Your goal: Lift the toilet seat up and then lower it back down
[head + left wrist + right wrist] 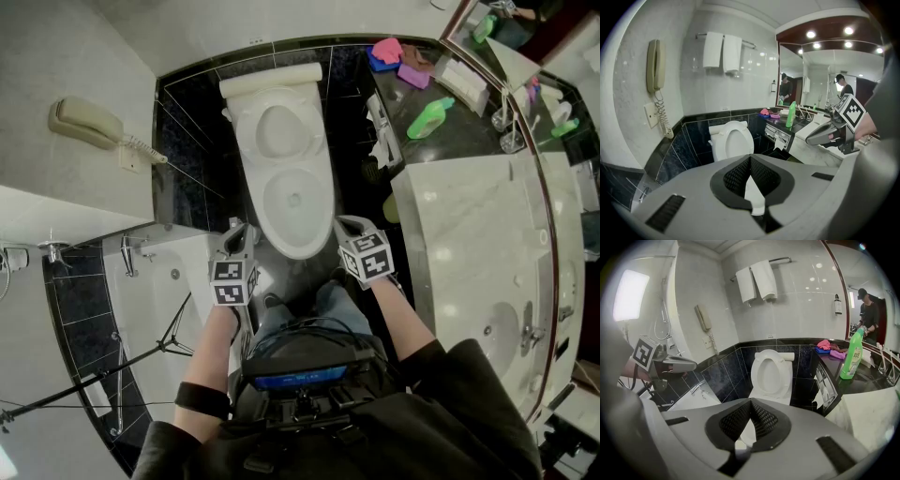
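A white toilet (pixel 286 187) in the middle, against the black wall (pixel 187 141). Its seat (pixel 279 131) up, leaning back by the wall, the bowl (pixel 296 202) open below. The left gripper (pixel 244 228) low by the front of the bowl, on the left, jaws squeezed tight together, nothing in them. The right gripper (pixel 349 225) across from it on the right, jaws closed too, also holding nothing. Both tilted down toward the toilet, neither touching it. A phone (pixel 89 122) on the pale wall (pixel 56 56) to the left, a tub (pixel 155 300) below it. A counter (pixel 469 244) to the right, with a green bottle (pixel 429 119) and a pink cloth (pixel 386 47) on the dark shelf (pixel 459 141) behind it. Two towels (pixel 723 50) on a bar high above the toilet.
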`<state>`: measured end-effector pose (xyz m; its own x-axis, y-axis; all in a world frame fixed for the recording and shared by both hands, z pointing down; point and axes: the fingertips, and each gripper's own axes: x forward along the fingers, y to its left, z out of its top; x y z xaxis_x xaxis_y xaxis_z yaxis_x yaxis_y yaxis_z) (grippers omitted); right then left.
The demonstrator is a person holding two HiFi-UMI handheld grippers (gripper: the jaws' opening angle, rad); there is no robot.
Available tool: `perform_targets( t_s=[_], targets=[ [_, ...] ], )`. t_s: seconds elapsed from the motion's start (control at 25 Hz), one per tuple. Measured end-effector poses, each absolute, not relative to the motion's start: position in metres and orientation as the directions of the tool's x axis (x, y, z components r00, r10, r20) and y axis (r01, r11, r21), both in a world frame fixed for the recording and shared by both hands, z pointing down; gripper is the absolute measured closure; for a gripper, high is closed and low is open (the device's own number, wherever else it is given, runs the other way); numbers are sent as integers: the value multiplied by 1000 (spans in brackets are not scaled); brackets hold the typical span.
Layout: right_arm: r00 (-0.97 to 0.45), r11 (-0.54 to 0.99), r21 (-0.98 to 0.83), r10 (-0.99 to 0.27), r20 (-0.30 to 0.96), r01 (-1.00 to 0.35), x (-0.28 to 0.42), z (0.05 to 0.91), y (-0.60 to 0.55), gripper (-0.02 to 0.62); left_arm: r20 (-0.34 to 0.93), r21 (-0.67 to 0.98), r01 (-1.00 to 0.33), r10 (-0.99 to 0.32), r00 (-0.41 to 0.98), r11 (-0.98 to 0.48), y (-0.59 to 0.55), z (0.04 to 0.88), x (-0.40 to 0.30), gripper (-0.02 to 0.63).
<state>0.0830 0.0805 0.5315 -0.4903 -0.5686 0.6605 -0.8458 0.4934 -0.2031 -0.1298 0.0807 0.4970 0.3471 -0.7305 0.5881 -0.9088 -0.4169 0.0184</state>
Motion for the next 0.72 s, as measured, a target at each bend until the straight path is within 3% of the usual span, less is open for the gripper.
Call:
perform_targets(
  t_s=[0.72],
  targets=[
    [-495,498,-207,-560,665,-842,81,533,84,591,596,16,-908,-725,344,-418,87,503,-130,598]
  ],
)
